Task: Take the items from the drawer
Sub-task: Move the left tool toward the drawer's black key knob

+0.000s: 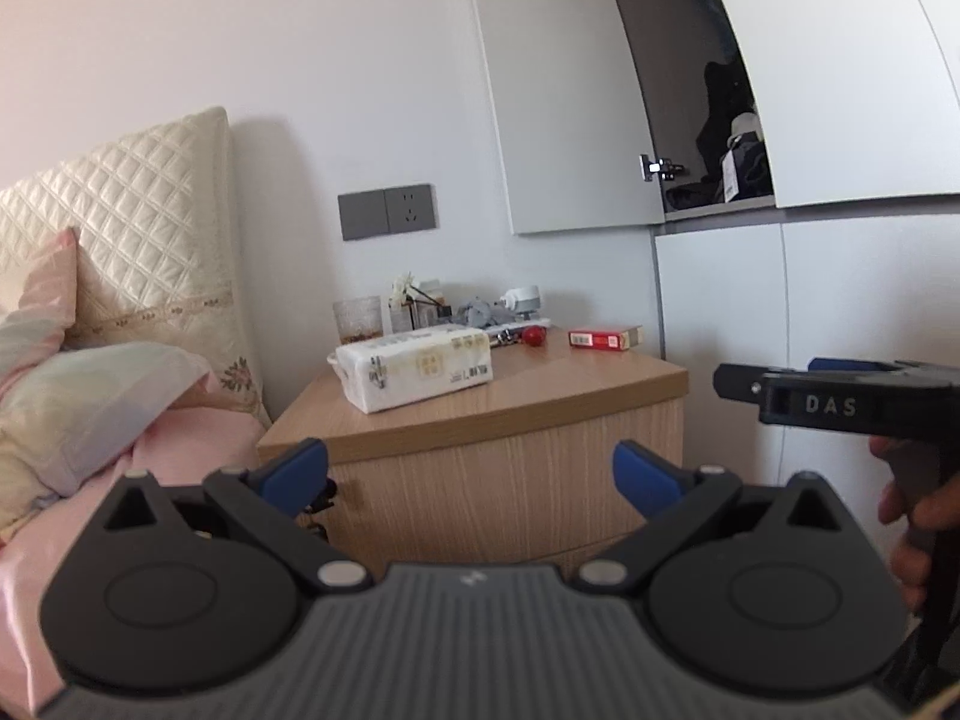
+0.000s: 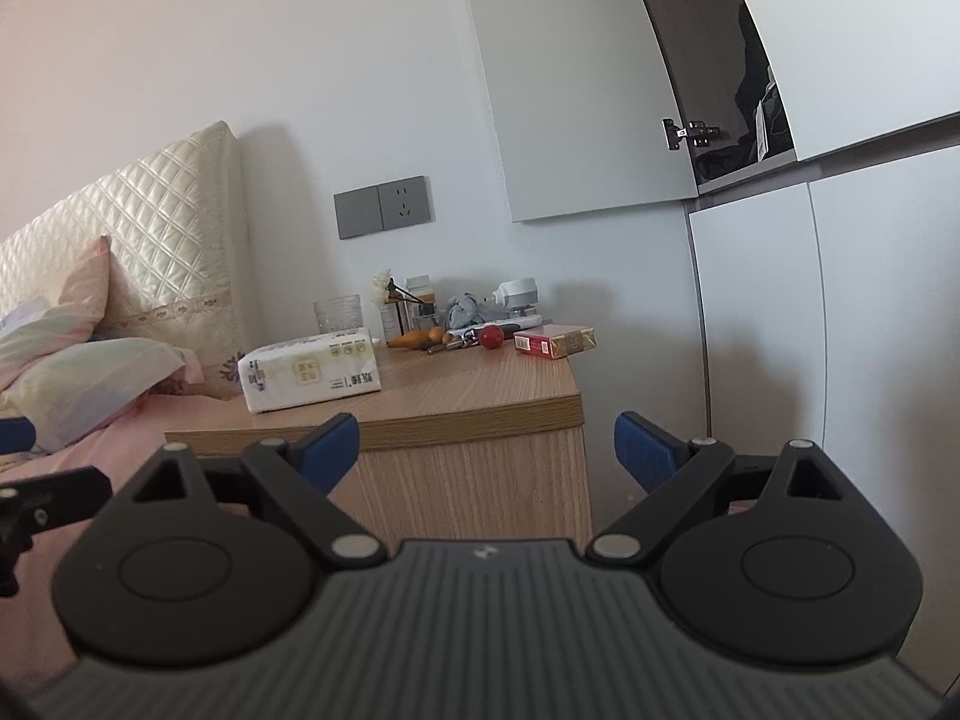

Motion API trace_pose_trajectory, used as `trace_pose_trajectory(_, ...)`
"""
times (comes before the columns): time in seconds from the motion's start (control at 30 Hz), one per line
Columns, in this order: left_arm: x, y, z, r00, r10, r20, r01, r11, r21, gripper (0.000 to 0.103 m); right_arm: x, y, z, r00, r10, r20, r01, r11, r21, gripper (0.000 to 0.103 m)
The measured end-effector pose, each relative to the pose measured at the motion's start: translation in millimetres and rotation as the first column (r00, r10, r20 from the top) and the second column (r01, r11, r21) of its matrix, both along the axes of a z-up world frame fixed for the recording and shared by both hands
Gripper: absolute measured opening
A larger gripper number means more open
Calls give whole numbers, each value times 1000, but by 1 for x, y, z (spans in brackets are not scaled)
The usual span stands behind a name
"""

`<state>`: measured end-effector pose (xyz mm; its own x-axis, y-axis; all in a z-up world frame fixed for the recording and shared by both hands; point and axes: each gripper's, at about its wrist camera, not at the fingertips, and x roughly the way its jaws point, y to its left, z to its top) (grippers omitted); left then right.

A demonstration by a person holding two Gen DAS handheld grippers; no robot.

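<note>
- The drawer is in the front of the nightstand, beside the bed. It looks closed.
- The left gripper is spread wide and holds nothing.
- The right gripper is spread wide and empty too.
- The drawer front looks hard, smooth wood. I see no handle, so I would hook its top edge.
- What is inside is hidden.

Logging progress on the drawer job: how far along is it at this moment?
Nothing looks done: the nightstand's drawer front appears shut. In hand: nothing, since the left gripper and right gripper are both open, empty and apart from the front. Left: open the drawer, then take items out. The tissue pack and red box lie on top; their origin is unclear.
</note>
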<state>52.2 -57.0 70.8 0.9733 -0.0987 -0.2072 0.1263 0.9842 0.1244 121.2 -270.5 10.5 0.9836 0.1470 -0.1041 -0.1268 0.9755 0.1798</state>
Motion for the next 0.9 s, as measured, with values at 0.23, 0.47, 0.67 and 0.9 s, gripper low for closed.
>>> trace_pose_trajectory(0.23,17,29,-14,996,25,-86,-31,997,-76,103,6,12,-6,999,22,-37,-23,1000,-11,94)
trace_pose_trajectory(0.47,14,27,-19,994,12,-104,-22,995,-100,103,8,13,-8,998,44,-54,-44,999,0,94)
trace_pose_trajectory(0.67,18,21,-25,988,-4,-152,-18,990,-141,103,9,5,-9,998,34,-61,-33,999,14,94)
trace_pose_trajectory(0.9,25,22,-28,987,10,-161,-32,991,-133,103,0,-4,-9,1000,8,-30,-8,1000,11,94)
